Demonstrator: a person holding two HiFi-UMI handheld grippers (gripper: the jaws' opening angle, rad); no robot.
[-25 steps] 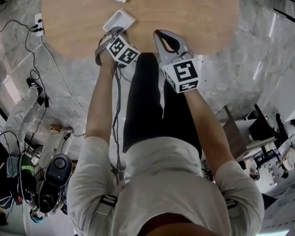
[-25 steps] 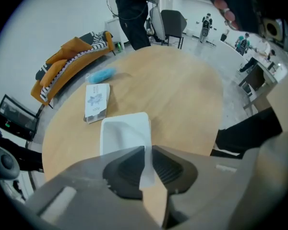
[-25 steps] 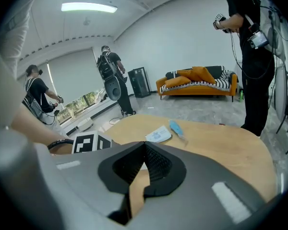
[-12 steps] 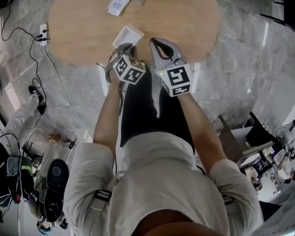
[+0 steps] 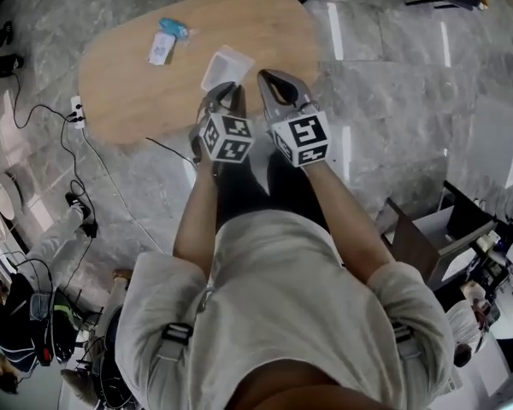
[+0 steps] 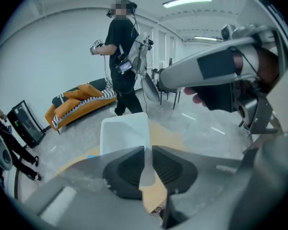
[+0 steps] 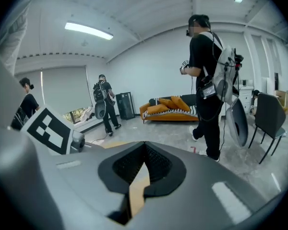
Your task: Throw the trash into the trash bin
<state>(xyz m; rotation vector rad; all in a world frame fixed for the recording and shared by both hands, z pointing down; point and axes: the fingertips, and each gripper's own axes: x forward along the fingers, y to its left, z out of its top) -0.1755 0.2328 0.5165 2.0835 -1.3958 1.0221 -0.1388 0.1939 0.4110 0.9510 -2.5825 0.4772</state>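
Compared with a second ago, the left gripper [image 5: 228, 90] has risen and now carries the white tray [image 5: 227, 65] in the air above the counter [image 5: 128, 92]. Its jaws pinch the tray's near rim. Earlier the tray lay flat at the counter's edge. The right gripper [image 5: 265, 77] has come up alongside, pressed together with nothing in it. A blue-and-white packet [image 5: 161, 48] stays on the counter, well apart.
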